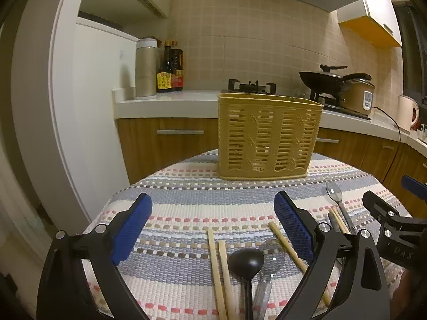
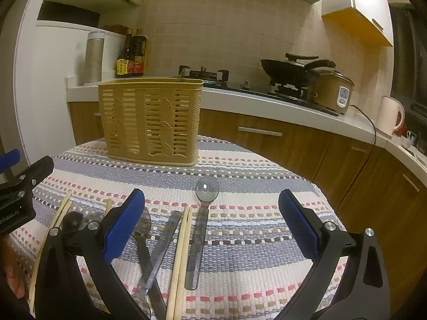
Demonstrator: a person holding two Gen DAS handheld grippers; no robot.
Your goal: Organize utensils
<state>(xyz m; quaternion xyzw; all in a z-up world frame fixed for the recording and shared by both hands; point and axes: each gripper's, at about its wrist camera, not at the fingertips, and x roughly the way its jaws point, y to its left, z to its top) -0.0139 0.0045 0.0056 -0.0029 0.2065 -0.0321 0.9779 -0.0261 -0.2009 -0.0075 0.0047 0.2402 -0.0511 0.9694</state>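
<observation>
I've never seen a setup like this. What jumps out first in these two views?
The tan basket standing at the far end of the striped cloth draws the eye. Nearer lie loose chopsticks, a black ladle and a clear spoon. Both grippers, left and right, hover with jaws open, holding nothing.

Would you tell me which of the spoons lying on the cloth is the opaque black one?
It is the black ladle-shaped spoon between the left gripper's fingers, beside a pair of chopsticks. The other spoons, like the clear spoon, are see-through plastic.

One basket [image 1: 269, 138], one black ladle [image 1: 246, 260], five chopsticks [image 1: 213, 261], three clear spoons [image 2: 203, 213], one more clear handle [image 2: 166, 236]
</observation>
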